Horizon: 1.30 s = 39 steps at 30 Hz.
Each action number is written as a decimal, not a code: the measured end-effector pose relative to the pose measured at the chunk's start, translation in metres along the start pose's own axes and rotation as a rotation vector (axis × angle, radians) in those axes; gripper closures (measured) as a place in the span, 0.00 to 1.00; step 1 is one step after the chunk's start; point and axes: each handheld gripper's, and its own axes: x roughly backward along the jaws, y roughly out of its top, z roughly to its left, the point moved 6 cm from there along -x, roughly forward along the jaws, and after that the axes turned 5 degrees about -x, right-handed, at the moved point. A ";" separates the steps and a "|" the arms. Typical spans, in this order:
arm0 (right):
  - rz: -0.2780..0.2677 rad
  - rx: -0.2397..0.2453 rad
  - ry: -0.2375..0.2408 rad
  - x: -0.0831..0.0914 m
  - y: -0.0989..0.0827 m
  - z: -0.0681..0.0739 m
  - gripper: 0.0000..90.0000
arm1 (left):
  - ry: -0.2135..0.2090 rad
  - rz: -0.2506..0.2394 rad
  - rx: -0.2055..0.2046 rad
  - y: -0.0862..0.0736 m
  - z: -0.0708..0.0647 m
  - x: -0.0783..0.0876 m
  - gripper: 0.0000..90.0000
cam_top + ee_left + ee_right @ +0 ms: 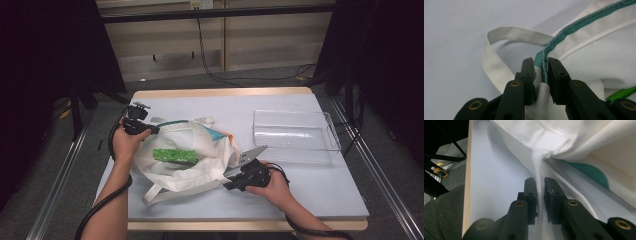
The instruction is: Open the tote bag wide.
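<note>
**Loosening hold on the tote bag's rim**

While both pairs of jaws are sitting slackly about the cloth, the white canvas tote bag with teal trim is lying on the pale grey table. The left gripper is straddling the teal rim, the right gripper the white strap; neither appears to be clenching. The rim could be slipping free, letting the mouth collapse over the green packet inside. The packet's label is too small to read, and the bag's interior is mostly hidden.
</note>
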 end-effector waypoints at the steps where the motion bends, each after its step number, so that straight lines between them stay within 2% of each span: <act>1: -0.005 0.003 -0.004 0.002 0.001 -0.001 0.87 | 0.002 -0.004 -0.003 0.000 0.000 0.002 0.80; 3: -0.005 0.001 -0.009 0.005 0.003 0.000 0.85 | 0.013 -0.012 -0.008 0.001 -0.001 0.006 0.77; 7: -0.007 0.008 -0.022 0.010 0.009 0.002 0.76 | 0.009 -0.035 -0.017 0.003 -0.004 0.017 0.74; 8: -0.009 0.009 -0.021 0.011 0.010 0.003 0.75 | -0.004 -0.041 -0.012 0.004 -0.006 0.019 0.73; 11: -0.010 0.024 -0.033 0.016 0.015 0.003 0.71 | -0.003 -0.054 -0.017 0.004 -0.008 0.025 0.72; 15: -0.012 0.034 -0.044 0.023 0.022 0.005 0.70 | -0.011 -0.061 -0.033 0.002 -0.012 0.033 0.72; 18: -0.014 0.044 -0.045 0.026 0.026 0.006 0.70 | -0.012 -0.075 -0.027 0.002 -0.015 0.038 0.71; 19: -0.015 0.037 -0.039 0.027 0.028 0.007 0.70 | -0.011 -0.071 -0.040 0.001 -0.015 0.040 0.71; 23: -0.010 0.043 -0.044 0.029 0.033 0.007 0.70 | -0.007 -0.079 -0.039 0.002 -0.017 0.046 0.71; 24: -0.008 0.040 -0.041 0.030 0.034 0.007 0.69 | -0.018 -0.075 -0.038 0.002 -0.017 0.047 0.71; 28: 0.000 0.035 -0.046 0.031 0.036 0.007 0.66 | -0.004 -0.083 -0.032 0.002 -0.014 0.050 0.69; 29: 0.000 0.035 -0.044 0.032 0.036 0.007 0.65 | -0.017 -0.072 -0.029 0.001 -0.014 0.052 0.69; 33: 0.001 0.027 -0.045 0.035 0.036 0.005 0.64 | -0.002 -0.091 -0.037 0.003 -0.012 0.058 0.69; 34: -0.002 0.024 -0.045 0.036 0.036 0.005 0.63 | -0.001 -0.096 -0.028 0.004 -0.013 0.060 0.68; 36: -0.005 0.019 -0.046 0.038 0.037 0.004 0.63 | 0.004 -0.101 -0.041 0.005 -0.013 0.064 0.68; 39: -0.003 0.020 -0.050 0.039 0.038 0.003 0.64 | -0.003 -0.107 -0.038 0.007 -0.018 0.067 0.70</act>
